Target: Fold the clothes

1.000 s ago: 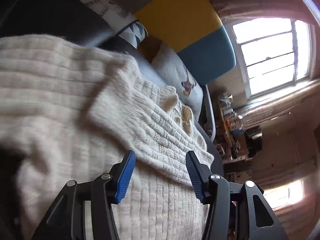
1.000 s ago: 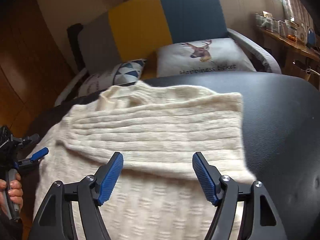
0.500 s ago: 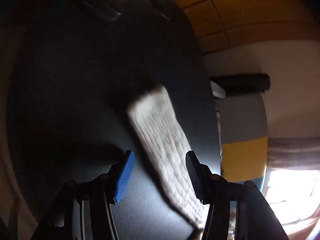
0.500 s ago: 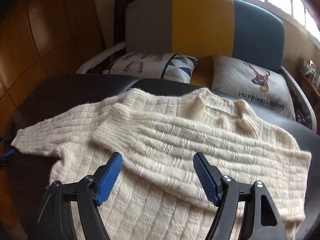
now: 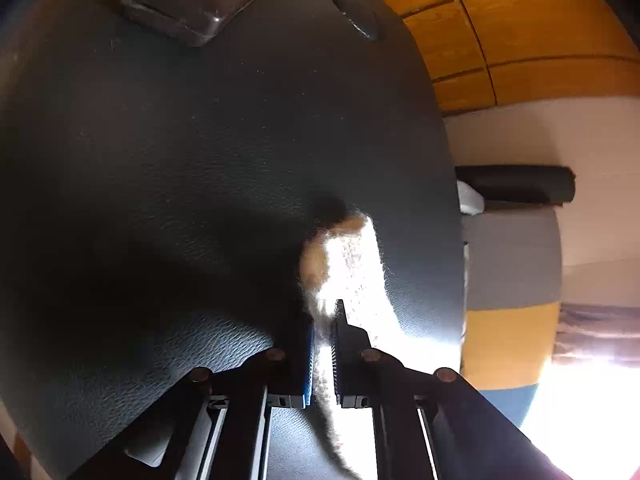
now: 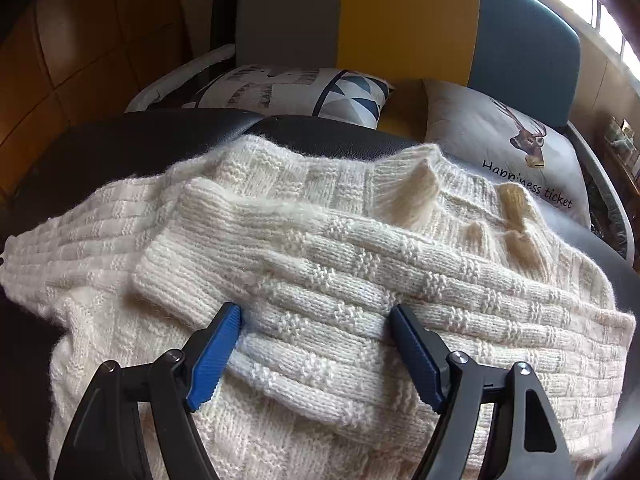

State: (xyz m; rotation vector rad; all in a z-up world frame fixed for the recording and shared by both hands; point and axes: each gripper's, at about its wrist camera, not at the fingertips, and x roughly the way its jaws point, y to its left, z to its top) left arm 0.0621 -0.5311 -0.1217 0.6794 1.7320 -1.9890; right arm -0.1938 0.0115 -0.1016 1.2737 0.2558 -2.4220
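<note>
Black table (image 6: 120, 140) holds the sweater (image 6: 320, 264) – one sleeve lies across it. L tongs (image 5: 322, 344) pinch the other sleeve's (image 5: 348, 268) end, out left; R tongs (image 6: 316, 320) gape wide, w/ nothing, over the middle

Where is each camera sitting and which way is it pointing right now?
Left wrist: rides on the left gripper, low over the black table, facing a wooden wall; its shut fingers pinch the sweater's sleeve.
Right wrist: rides on the right gripper, looking across the cream sweater toward a sofa with two pillows; its open fingers hover above the folded sleeve.
Shared: the sweater, the table and the sofa's grey, yellow and blue back.
</note>
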